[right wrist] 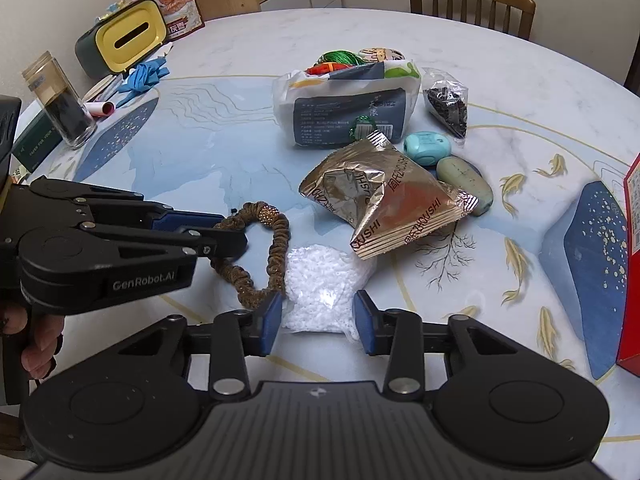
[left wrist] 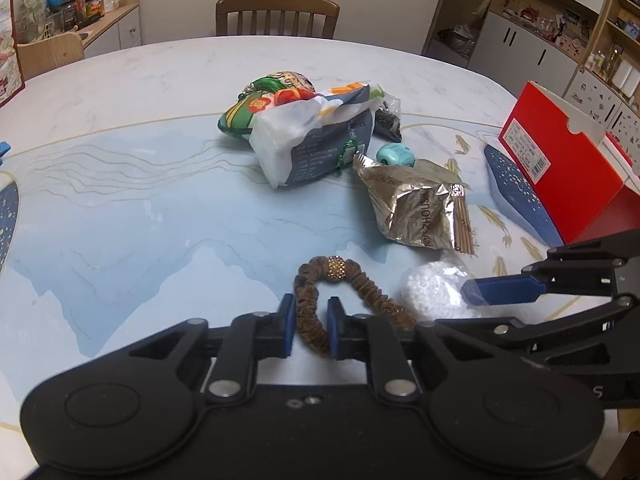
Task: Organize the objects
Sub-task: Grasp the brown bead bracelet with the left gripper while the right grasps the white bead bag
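Brown: 1 scrunchie [left wrist: 312, 320]; 2 grippers [left wrist: 311, 326] [right wrist: 316, 320].

The red box [right wrist: 631, 264] is cut off by the right edge of the right wrist view. The small print on the white bag [right wrist: 344, 114] is perhaps too blurred to read. The left tool [right wrist: 230, 236] hides part of the brown scrunchie [right wrist: 276, 256].

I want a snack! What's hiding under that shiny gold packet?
One corner of the gold foil snack packet lies over a grey-green oval object, with a bundle of thin wooden sticks under its edge. Whatever else lies beneath is hidden.
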